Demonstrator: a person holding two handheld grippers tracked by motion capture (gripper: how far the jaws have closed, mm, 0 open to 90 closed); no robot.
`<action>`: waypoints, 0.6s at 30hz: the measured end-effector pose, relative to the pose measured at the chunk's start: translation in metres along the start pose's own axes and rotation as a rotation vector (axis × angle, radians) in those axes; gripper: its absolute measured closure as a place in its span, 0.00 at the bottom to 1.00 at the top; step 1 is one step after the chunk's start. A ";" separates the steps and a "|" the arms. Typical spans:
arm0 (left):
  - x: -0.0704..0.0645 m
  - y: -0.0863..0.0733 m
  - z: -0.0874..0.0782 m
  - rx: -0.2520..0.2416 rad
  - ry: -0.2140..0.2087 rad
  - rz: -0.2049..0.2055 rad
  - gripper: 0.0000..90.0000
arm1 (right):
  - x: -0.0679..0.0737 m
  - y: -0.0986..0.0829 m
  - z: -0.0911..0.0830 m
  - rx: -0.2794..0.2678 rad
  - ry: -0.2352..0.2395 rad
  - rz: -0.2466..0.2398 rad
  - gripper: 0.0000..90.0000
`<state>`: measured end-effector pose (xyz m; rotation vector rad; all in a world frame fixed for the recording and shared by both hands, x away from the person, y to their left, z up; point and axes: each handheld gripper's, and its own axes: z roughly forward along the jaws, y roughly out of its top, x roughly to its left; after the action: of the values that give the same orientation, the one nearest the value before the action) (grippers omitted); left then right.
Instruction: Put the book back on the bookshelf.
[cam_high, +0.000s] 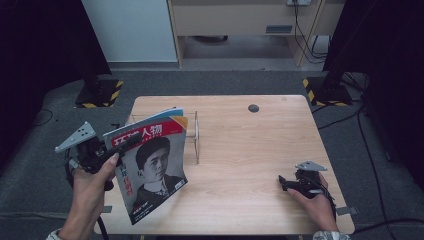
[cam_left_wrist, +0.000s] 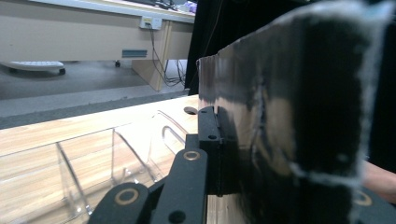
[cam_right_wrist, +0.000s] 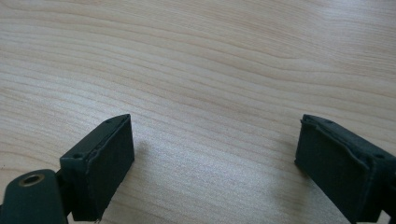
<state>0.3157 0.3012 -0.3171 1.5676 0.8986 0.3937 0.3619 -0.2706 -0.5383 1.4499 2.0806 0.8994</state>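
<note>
left gripper (cam_high: 121, 146) pinching the red-topped portrait magazine (cam_high: 150, 167), right gripper (cam_high: 286, 182) spread idle, so probably keep it upright sliding into the clear acrylic rack (cam_high: 192, 135) far-right of it.

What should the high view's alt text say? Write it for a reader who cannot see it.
The left tool holds a magazine with a portrait cover, lifted and tilted over the left of a wooden table, just in front of a clear acrylic rack. The right tool rests open near the table's right front.
</note>
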 end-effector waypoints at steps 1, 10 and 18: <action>0.001 0.000 -0.001 -0.001 0.001 -0.001 0.96 | 0.000 0.000 0.000 0.000 0.000 -0.001 0.13; 0.009 -0.002 -0.015 -0.015 0.018 -0.014 0.96 | 0.000 0.000 0.000 0.000 -0.001 -0.001 0.13; 0.014 -0.004 -0.024 -0.020 0.036 -0.017 0.96 | 0.000 0.000 0.000 0.000 0.000 0.000 0.13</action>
<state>0.3064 0.3274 -0.3187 1.5379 0.9321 0.4188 0.3619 -0.2706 -0.5383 1.4496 2.0808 0.8994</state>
